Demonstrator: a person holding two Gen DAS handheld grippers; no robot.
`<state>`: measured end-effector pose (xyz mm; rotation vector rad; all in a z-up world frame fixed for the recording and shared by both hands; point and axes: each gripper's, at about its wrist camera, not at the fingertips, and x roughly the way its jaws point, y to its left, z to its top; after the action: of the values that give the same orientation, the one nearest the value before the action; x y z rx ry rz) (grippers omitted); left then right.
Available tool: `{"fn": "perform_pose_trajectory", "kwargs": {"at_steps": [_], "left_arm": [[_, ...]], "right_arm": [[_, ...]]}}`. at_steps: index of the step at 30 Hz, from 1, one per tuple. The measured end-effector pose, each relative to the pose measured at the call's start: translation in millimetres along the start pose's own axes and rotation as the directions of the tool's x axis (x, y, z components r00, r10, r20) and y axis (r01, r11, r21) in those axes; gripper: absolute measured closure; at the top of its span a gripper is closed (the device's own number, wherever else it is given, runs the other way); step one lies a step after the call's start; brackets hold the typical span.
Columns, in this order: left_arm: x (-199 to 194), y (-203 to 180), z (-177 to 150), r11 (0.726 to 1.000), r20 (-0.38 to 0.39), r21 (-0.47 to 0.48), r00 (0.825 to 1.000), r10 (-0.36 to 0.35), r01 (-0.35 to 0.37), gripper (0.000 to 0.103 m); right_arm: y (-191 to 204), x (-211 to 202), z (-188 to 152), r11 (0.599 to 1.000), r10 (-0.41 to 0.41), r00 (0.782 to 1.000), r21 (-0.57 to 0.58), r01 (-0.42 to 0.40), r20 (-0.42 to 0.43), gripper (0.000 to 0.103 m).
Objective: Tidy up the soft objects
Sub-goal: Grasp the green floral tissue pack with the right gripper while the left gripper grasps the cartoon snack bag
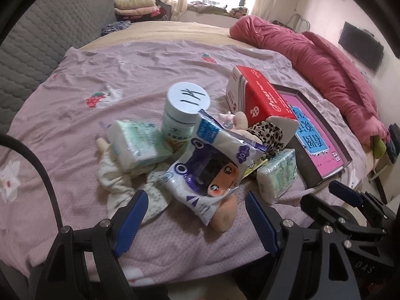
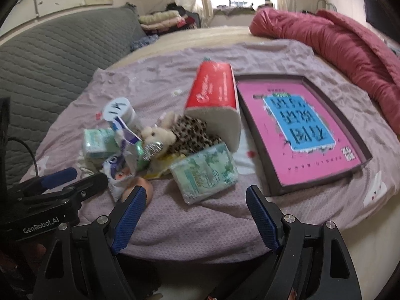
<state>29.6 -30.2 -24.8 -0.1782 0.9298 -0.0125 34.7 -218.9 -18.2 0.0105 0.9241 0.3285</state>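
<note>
A heap of small items lies on the purple sheet (image 1: 150, 75). On top sits a white and purple cartoon packet (image 1: 207, 170), with green tissue packs to its left (image 1: 135, 142) and right (image 1: 277, 172). Behind them are a leopard-print cloth (image 1: 270, 135), a small beige plush (image 2: 160, 135) and a round white-lidded jar (image 1: 185, 110). A red tissue pack (image 2: 215, 100) leans against the pile. My left gripper (image 1: 197, 222) is open just short of the cartoon packet. In front of the right tissue pack (image 2: 205, 172), my right gripper (image 2: 195, 215) is open.
A shallow dark tray with a pink and blue card (image 2: 300, 127) lies to the right of the heap. A rolled pink quilt (image 2: 337, 42) runs along the bed's far right side. A grey quilted headboard (image 2: 50, 57) stands at the left, with folded clothes (image 2: 160, 20) beyond.
</note>
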Motion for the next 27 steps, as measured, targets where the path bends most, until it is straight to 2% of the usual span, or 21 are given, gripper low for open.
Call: {"fn": "perform_pose_trajectory", "kwargs": {"at_steps": [8, 11, 17, 19, 21, 24, 27], "left_arm": [[28.1, -10.2, 6.9, 0.999, -0.036, 0.051, 0.999, 0.012, -0.010, 0.023], [35.5, -6.4, 9.1, 0.999, -0.047, 0.042, 0.999, 0.015, -0.013, 0.023], [45.3, -3.8, 11.3, 0.999, -0.069, 0.043, 0.997, 0.031, -0.028, 0.023], [47.2, -3.9, 12.4, 0.999, -0.078, 0.041, 0.997, 0.011, -0.008, 0.023], [49.3, -6.8, 12.9, 0.999, -0.083, 0.052, 0.997, -0.004, 0.008, 0.023], [52.3, -12.1, 12.3, 0.995, -0.071, 0.094, 0.997, 0.028, -0.022, 0.023], [58.4, -10.1, 12.1, 0.996, -0.088, 0.090, 0.996, 0.032, -0.024, 0.023]], "right_arm": [[-14.7, 36.3, 2.6, 0.997, 0.060, 0.988, 0.050, -0.054, -0.140, 0.020], [-17.3, 48.9, 5.3, 0.997, 0.073, 0.982, 0.053, -0.064, -0.174, 0.020], [-24.7, 66.5, 13.9, 0.997, 0.063, 0.977, 0.058, -0.053, -0.202, 0.020], [-26.5, 72.0, 17.1, 0.998, 0.048, 0.976, 0.054, -0.038, -0.212, 0.020], [-25.7, 79.8, 22.1, 0.999, 0.038, 0.974, 0.033, -0.032, -0.222, 0.020], [-19.0, 89.1, 27.0, 0.999, 0.009, 0.974, -0.034, -0.017, -0.226, 0.021], [-15.9, 95.6, 29.0, 0.997, -0.009, 0.976, -0.079, -0.008, -0.220, 0.021]]}}
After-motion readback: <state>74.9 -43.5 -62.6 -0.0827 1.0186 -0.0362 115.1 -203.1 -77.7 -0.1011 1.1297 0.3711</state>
